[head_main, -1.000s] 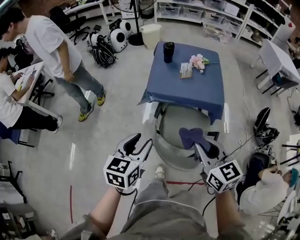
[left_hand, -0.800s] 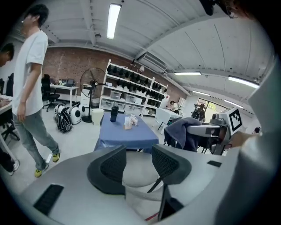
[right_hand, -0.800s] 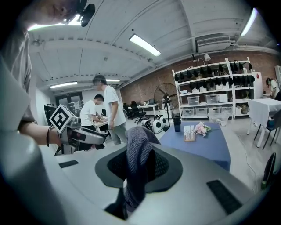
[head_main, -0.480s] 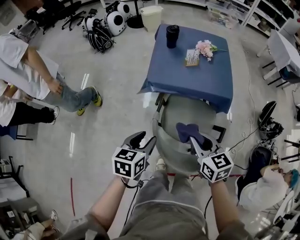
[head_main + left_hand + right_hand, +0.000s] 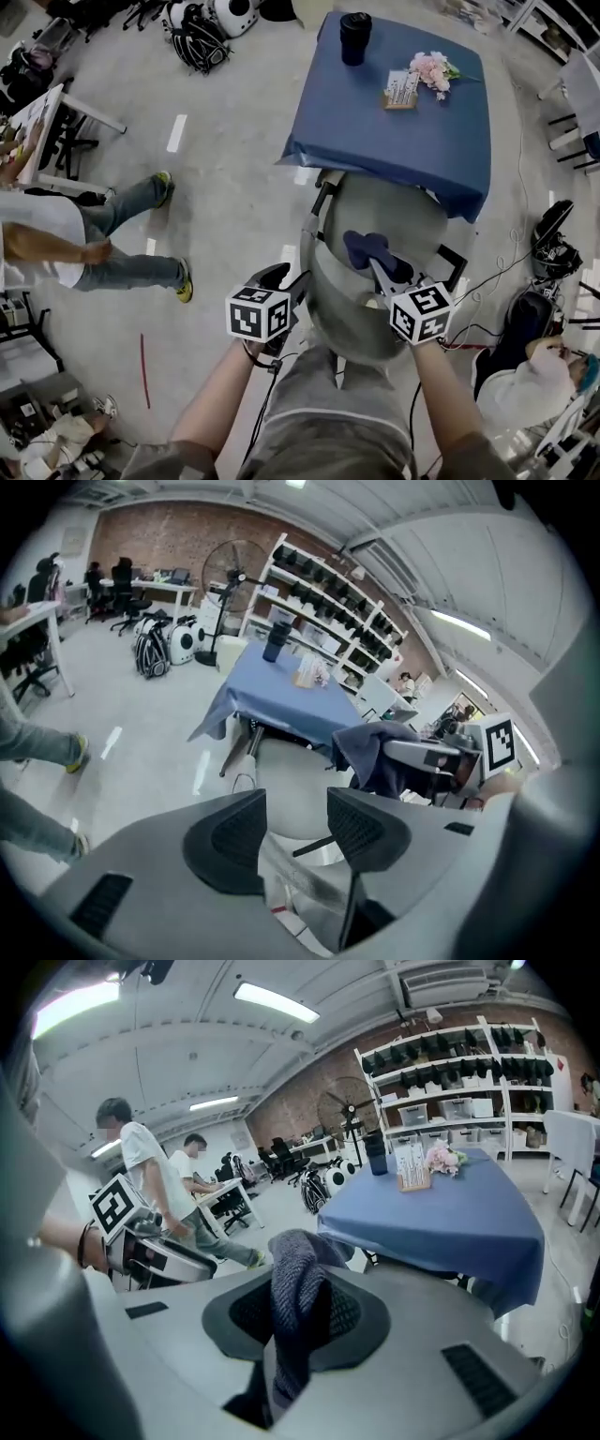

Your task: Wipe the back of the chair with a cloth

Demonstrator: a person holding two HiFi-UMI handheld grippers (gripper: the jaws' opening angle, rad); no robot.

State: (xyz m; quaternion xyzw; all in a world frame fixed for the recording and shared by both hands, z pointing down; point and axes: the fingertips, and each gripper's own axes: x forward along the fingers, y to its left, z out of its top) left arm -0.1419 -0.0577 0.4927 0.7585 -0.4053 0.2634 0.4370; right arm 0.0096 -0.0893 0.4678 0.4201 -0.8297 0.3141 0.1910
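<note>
Right tongs (image 5: 377, 270) are clenched on the cloth (image 5: 294, 1283). It's dark blue and bunched, pinned between the pads. Its loose end sticks out past the tips and a tail droops below them.

Left tongs (image 5: 295, 825) are released and the jaws have just been opening. Nothing sits between the pads; only the chair (image 5: 389, 211) shows through the gap.

The chair is a grey shell straight ahead of both tongs, tucked in at a table (image 5: 394, 141) with a blue cover. The chair back (image 5: 342, 323) lies between the two tongs. Left tongs are just beside its left edge. Right tongs are over its top edge on the right side, with the cloth out over the seat. Cannot tell whether the cloth touches the chair. Both tongs point forward and down.

Beyond the tips, on the far part of the table: black cup (image 5: 355, 28), pink flowers (image 5: 433, 67), small card stand (image 5: 401, 88).

Left of the left tongs, well apart: a person (image 5: 56, 248) in a white top and jeans.
</note>
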